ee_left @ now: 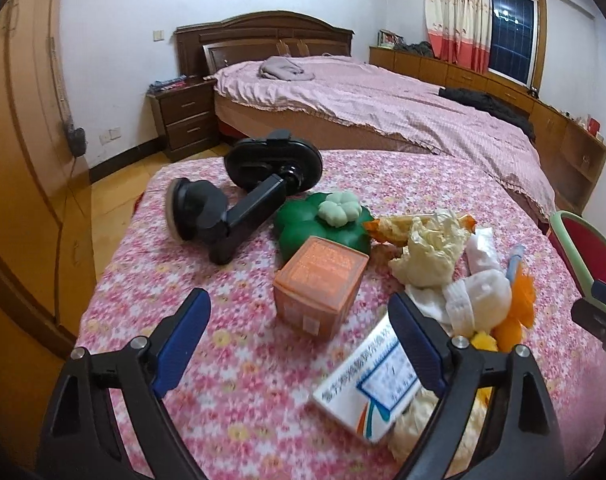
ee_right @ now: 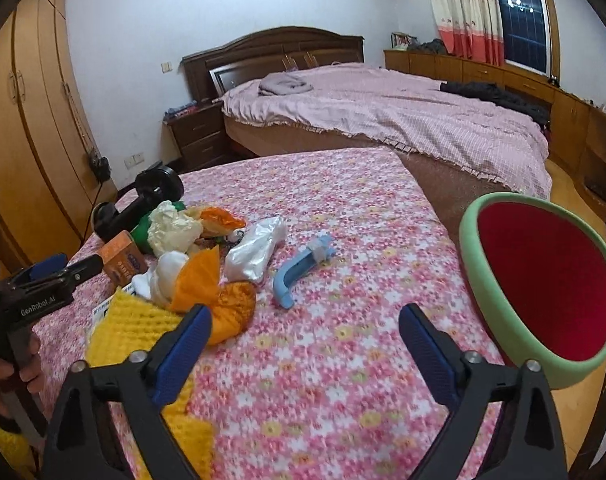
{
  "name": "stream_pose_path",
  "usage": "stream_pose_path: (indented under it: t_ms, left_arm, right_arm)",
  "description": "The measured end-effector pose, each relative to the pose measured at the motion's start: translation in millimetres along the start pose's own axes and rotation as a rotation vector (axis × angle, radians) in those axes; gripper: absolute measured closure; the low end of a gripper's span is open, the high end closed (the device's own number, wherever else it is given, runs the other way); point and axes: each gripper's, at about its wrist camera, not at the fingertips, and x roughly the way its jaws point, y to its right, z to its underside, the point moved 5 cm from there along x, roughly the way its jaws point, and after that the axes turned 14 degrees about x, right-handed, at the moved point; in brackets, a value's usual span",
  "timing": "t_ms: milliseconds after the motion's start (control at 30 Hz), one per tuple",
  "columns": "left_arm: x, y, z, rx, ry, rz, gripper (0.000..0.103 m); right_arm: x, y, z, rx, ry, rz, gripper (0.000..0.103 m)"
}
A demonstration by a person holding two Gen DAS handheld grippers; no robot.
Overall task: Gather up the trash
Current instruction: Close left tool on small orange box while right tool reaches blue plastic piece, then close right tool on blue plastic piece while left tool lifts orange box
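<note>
A heap of trash lies on a table with a pink flowered cloth (ee_left: 231, 412): cream crumpled paper (ee_left: 431, 248), a white wad (ee_left: 483, 296), orange wrappers (ee_right: 199, 280), a silver packet (ee_right: 259, 252), a blue plastic piece (ee_right: 299, 268), a yellow foam sheet (ee_right: 127, 332) and a white printed box (ee_left: 367, 396). My left gripper (ee_left: 299, 344) is open and empty, just short of an orange box (ee_left: 319, 284). My right gripper (ee_right: 307, 352) is open and empty over bare cloth, right of the heap. A green bin with a red inside (ee_right: 543, 284) stands at the table's right edge.
A black phone holder (ee_left: 243, 200) and a green clover-shaped box (ee_left: 323, 224) lie behind the orange box. A bed (ee_left: 383, 100), a nightstand (ee_left: 183, 116) and a wardrobe (ee_left: 19, 140) stand beyond the table. The left gripper's body shows in the right wrist view (ee_right: 43, 292).
</note>
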Motion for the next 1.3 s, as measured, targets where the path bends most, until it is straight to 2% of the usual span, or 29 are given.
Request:
stream_pose_path:
  t_ms: [100,267,533,733,833,933,1133,1300]
  left_arm:
    - [13.3,-1.1,-0.3,-0.007,-0.01,0.031,0.016]
    - [32.1,-4.2,2.7,-0.031,-0.037,0.073,0.021]
    - [44.8,1.0,6.2,-0.065,-0.032,0.193,0.046]
    - [48.7,2.8,4.6,-0.086,-0.025,0.262,0.047]
    - [49.6,1.6,4.0,-0.098,-0.02,0.28,0.047]
    - [46.3,-1.0,5.0,-0.111,-0.017,0.291,0.048]
    - [36.4,-7.9,7.4,-0.102,-0.001,0.254,0.048]
    - [15.5,-9.0,6.0,-0.098,0.028,0.222,0.048]
  right_arm:
    - [14.2,-4.4,-3.2,0.003,-0.025,0.014,0.019]
    - [31.6,-8.7,-5.0,0.004,-0.043,0.047,0.026]
    - [59.4,-9.4,-2.2,0.037,-0.109,0.068,0.047]
    - [70.5,-9.9,3.2,0.05,-0.145,0.082,0.063]
    - [71.9,-8.8,3.8,0.042,-0.135,0.095,0.073]
    - [73.5,-7.9,3.1,0.038,-0.121,0.101,0.081]
    - [71.6,-8.4,2.3,0.032,-0.101,0.083,0.083]
    - [52.3,-9.4,5.5,0.048,-0.084,0.047,0.083]
